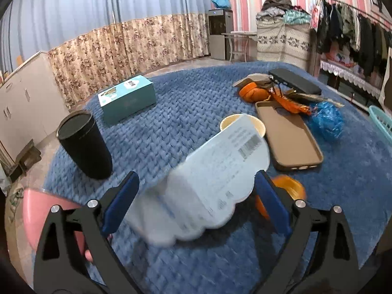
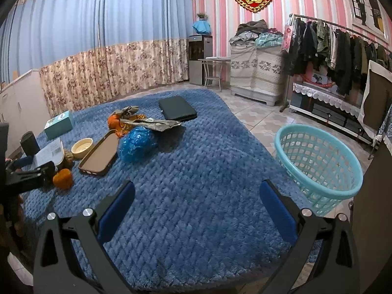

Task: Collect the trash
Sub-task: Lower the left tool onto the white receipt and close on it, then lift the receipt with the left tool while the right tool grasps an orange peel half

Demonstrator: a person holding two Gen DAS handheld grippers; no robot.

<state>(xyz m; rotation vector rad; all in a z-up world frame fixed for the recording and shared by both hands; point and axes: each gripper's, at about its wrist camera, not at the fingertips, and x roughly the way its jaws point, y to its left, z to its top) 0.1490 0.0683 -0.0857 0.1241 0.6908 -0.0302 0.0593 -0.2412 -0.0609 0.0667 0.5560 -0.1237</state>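
Observation:
My left gripper [image 1: 196, 205] stands wide open around a white printed packet [image 1: 210, 178] with a barcode; the packet is blurred and I cannot tell whether the pads touch it. An orange ball [image 1: 291, 188] lies just right of it. A crumpled blue plastic bag [image 1: 327, 118], orange wrappers [image 1: 289, 103] and brown paper scraps [image 2: 156, 123] lie further on. My right gripper [image 2: 197, 205] is open and empty over the blue blanket [image 2: 196, 171]. The teal basket [image 2: 318, 164] stands on the floor to its right. The packet also shows in the right wrist view [image 2: 50, 154].
On the blanket lie a brown phone case [image 1: 289, 137], a cream bowl [image 1: 257, 125], a black cylinder cup [image 1: 83, 144], a teal box [image 1: 127, 98] and a black case [image 1: 294, 80]. A clothes rack [image 2: 343, 46] and a cabinet [image 2: 257, 73] stand at the back right.

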